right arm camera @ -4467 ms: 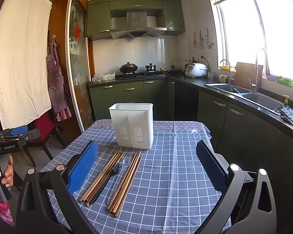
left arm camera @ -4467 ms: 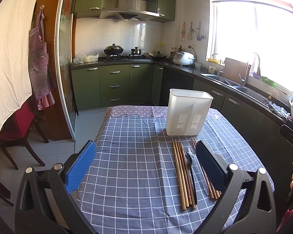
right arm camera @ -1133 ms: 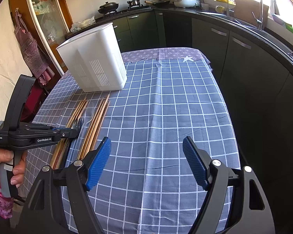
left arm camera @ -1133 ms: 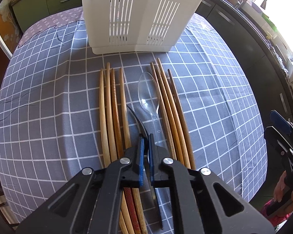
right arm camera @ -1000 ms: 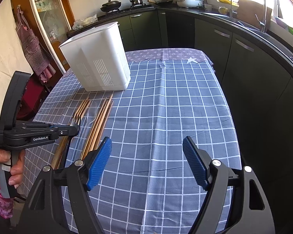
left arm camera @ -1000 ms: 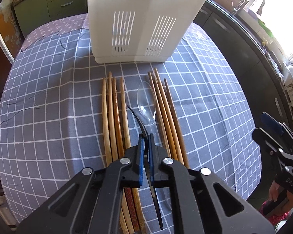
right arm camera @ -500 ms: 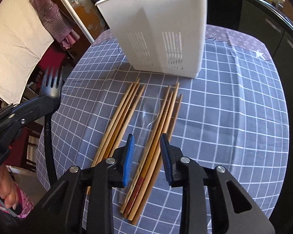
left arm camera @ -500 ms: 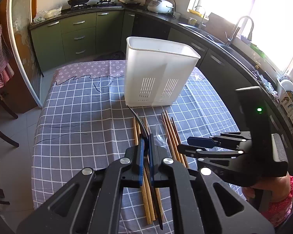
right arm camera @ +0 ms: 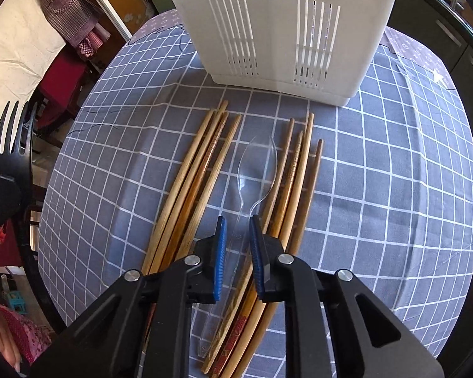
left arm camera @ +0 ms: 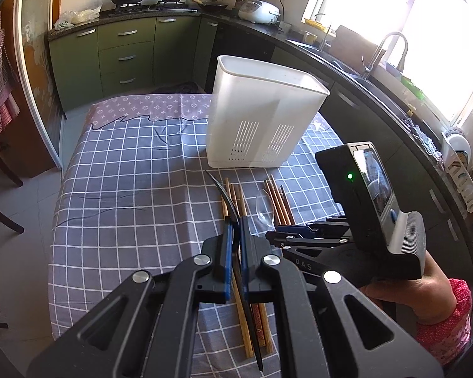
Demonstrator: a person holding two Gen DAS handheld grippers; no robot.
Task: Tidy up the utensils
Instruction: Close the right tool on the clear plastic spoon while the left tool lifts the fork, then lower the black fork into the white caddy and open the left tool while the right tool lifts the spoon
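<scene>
My left gripper (left arm camera: 233, 230) is shut on a black fork (left arm camera: 219, 186) and holds it above the table; its tines (right arm camera: 12, 129) show at the left edge of the right wrist view. My right gripper (right arm camera: 237, 223) points steeply down, and its jaws are closing around the handle of a clear plastic spoon (right arm camera: 257, 163) that lies on the cloth. A thin gap still shows on both sides of the handle. Two bundles of wooden chopsticks (right arm camera: 198, 173) (right arm camera: 296, 170) flank the spoon. Behind them stands the white slotted utensil holder (left arm camera: 265, 119) (right arm camera: 283, 25), upright.
The table (left arm camera: 126, 189) has a grey checked cloth. A red chair (right arm camera: 63, 75) stands off its left side. Green kitchen cabinets (left arm camera: 126, 53) and a counter with a sink (left arm camera: 347, 66) run behind and to the right. A hand (left arm camera: 403, 289) holds the right gripper (left arm camera: 276, 234).
The left gripper has lifted the black fork off the table and drawn back. The right gripper has dropped over the clear spoon and narrowed its jaws from wide to nearly together.
</scene>
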